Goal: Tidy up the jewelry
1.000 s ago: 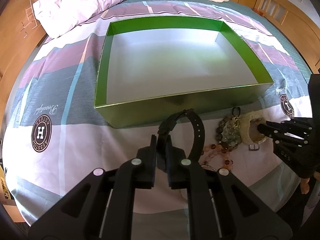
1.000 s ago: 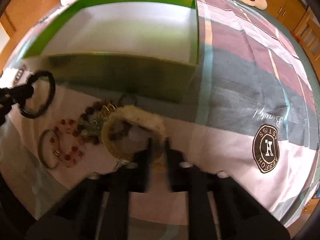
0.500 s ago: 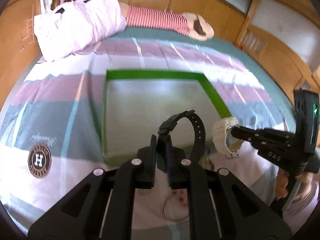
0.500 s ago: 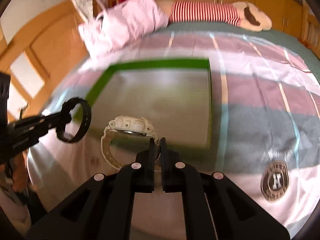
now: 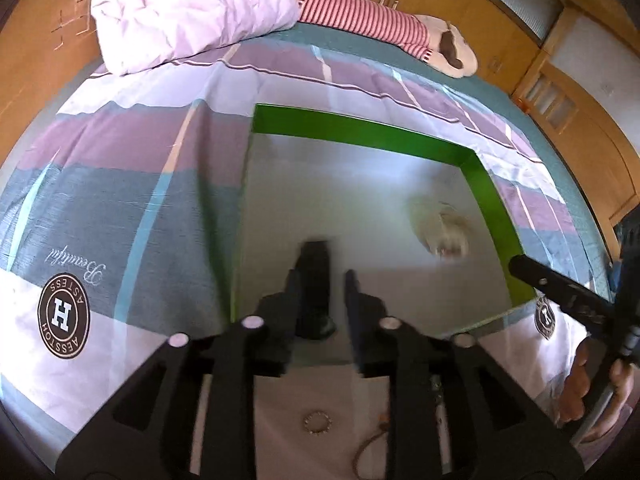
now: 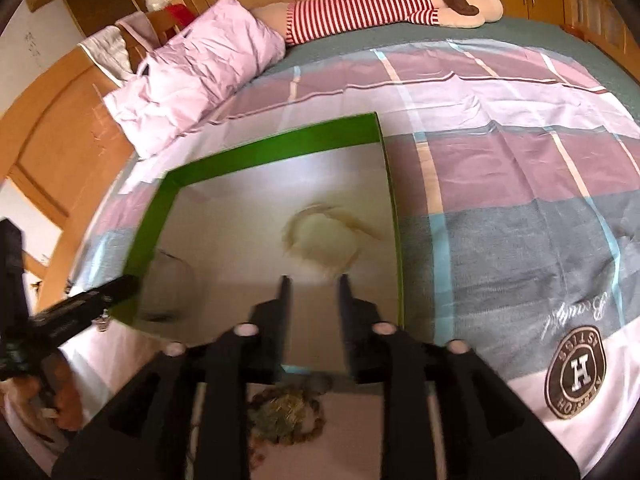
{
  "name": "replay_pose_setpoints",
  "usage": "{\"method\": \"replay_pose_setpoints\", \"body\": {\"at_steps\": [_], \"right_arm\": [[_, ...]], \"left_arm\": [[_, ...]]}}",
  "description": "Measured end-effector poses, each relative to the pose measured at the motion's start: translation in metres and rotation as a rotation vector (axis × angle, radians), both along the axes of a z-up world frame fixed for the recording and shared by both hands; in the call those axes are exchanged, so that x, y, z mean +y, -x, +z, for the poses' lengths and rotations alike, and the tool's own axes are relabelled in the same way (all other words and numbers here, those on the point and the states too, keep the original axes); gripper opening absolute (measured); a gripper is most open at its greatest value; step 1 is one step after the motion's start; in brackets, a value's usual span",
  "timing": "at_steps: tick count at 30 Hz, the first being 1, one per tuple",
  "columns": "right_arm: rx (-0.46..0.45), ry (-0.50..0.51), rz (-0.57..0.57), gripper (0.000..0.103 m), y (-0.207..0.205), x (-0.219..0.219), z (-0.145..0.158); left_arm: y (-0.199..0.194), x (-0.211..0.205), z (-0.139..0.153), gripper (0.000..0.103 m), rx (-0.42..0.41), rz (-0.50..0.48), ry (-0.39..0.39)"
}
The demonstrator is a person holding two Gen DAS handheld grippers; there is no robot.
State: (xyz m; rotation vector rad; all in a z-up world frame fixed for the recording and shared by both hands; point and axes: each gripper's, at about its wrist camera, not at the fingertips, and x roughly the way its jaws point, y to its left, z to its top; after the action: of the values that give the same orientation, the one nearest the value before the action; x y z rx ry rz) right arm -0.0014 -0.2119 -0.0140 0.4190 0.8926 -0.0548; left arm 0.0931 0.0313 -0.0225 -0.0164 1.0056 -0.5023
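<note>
Both your grippers are opening: the left gripper [image 5: 320,276] frees the black watch [image 5: 316,280] and the right gripper [image 6: 312,280] the white watch [image 6: 320,240], both dropping into the green box [image 5: 360,132]; beads remain outside.

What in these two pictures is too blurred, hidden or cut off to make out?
- White watch, both views: motion blur smears it; dial unreadable.
- Black watch, left wrist view: blurred between the opening left gripper jaws; contact unclear.
- Bead bracelets, right wrist view: partly behind the right gripper, which is also opening.
- Hand, left wrist view: cut off at the edge.
</note>
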Motion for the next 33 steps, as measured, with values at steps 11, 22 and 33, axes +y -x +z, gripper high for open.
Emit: {"method": "replay_pose_setpoints", "body": {"at_steps": [11, 22, 33], "right_arm": [[0.204, 0.107, 0.077, 0.05, 0.034, 0.026, -0.028], [0.274, 0.261, 0.282, 0.024, 0.02, 0.088, -0.069], [0.178, 0.163, 0.191, 0.0, 0.028, 0.046, -0.032]], "left_arm": [[0.058, -0.002, 0.005, 0.056, 0.018, -0.138, -0.071], [0.067, -0.018, -0.042, 0.055, 0.131, -0.187, -0.248], [0.081, -0.037, -0.054, 0.058, 0.146, -0.284, -0.295]]}}
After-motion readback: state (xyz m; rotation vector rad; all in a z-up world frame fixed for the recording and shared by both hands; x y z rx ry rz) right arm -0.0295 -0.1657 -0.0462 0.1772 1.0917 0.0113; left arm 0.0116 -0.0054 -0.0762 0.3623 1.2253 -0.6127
